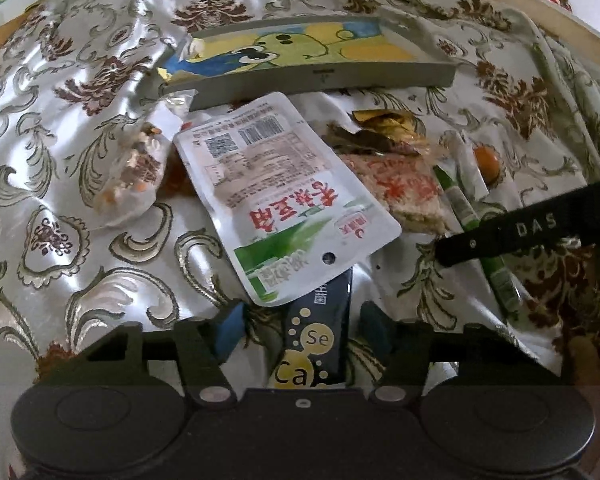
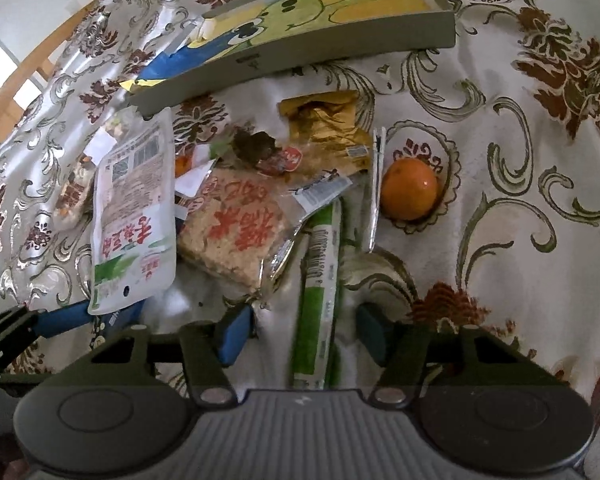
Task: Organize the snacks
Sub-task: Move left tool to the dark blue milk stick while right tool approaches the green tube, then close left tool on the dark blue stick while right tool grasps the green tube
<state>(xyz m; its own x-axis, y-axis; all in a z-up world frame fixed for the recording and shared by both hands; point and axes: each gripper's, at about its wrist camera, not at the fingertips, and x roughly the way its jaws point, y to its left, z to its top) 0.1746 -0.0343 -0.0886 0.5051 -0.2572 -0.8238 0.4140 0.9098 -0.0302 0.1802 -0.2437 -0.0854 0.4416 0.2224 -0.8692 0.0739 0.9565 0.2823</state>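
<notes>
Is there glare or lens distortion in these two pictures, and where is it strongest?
Left wrist view: the shiny tablecloth glares white at the left, and the straight tray looks bowed. Right wrist view: the same tray curves, the cloth at the upper left shines, and the orange carries a small highlight. Both views darken at the corners.

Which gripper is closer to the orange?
Right. The right gripper straddles the long green packet, with the orange just beyond and to its right. The left gripper sits over the dark packet, across the snack pile.
</notes>
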